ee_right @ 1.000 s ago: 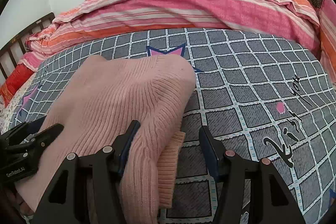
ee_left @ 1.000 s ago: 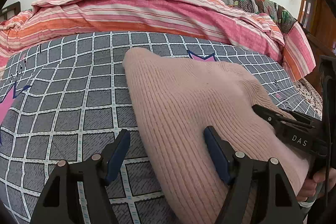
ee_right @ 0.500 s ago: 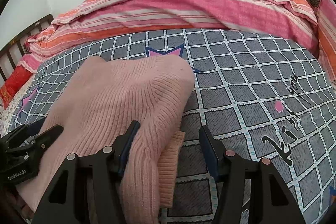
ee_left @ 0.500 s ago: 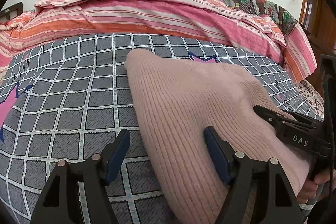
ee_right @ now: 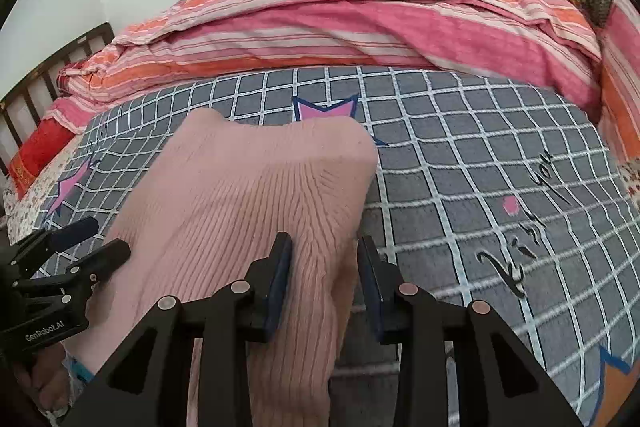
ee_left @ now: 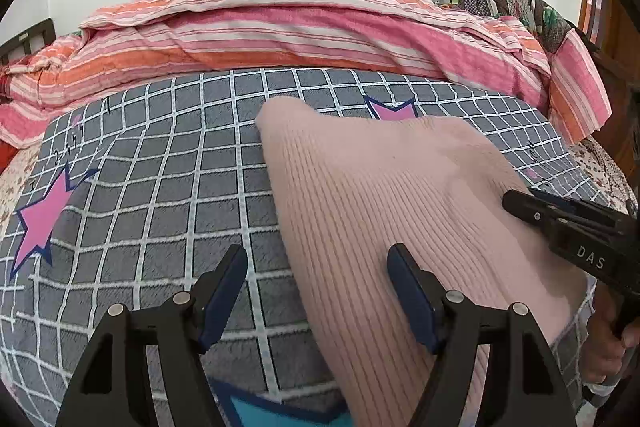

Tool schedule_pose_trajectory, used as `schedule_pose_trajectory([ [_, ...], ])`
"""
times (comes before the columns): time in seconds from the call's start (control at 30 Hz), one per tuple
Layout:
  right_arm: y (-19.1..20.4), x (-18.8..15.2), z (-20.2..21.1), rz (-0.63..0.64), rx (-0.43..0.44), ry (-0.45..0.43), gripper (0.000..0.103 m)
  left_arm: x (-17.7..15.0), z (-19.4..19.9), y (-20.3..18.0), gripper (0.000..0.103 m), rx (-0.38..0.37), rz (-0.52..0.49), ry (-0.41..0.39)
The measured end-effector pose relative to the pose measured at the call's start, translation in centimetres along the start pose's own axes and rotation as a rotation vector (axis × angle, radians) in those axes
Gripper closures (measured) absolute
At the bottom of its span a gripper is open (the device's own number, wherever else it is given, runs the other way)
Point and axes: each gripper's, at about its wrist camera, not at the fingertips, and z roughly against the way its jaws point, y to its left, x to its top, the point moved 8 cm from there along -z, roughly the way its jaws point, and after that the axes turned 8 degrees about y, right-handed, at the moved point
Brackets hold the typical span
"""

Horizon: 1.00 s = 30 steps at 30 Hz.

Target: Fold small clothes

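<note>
A pink ribbed knit garment [ee_left: 380, 187] lies folded on the grey checked blanket [ee_left: 160, 195]. My left gripper [ee_left: 316, 259] is open and straddles the garment's left edge, one finger over the knit and one over the blanket. In the right wrist view the same garment [ee_right: 248, 187] has its right edge bunched between the closing jaws of my right gripper [ee_right: 324, 251], and both pads touch the knit. Each gripper shows in the other's view: the right one [ee_left: 560, 223] at the garment's far side, the left one [ee_right: 72, 247] at the lower left.
A rolled pink and orange striped quilt [ee_right: 360, 27] runs along the back of the bed, with a patterned cover behind it. A wooden headboard [ee_right: 24, 107] stands at the left. Bare grey blanket [ee_right: 460, 167] with star prints spreads to the right. A hand [ee_left: 604, 343] holds the right gripper.
The right gripper's jaws have narrowed onto the garment's right edge, which now bunches up between them. Both views have lifted slightly. The left gripper's jaws stay wide.
</note>
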Motion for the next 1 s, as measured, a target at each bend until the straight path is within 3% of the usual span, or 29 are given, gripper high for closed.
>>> schedule_pose_trajectory([
  [0.6,-0.6,-5.6,5.8,-0.092,-0.033,0.063,0.070,-4.7,5.3,-1.2,0.033,-0.040,0.030,0.075],
  [0.8,-0.8,-6.0,10.9,-0.112,-0.062,0.004,0.050,-4.5,9.8,-1.5,0.032,-0.008,0.035,0.022],
  [1.0,-0.8,-6.1,15.9,-0.126,-0.057,-0.053,0.032,-4.2,14.6,-2.0,0.025,0.022,0.042,-0.041],
])
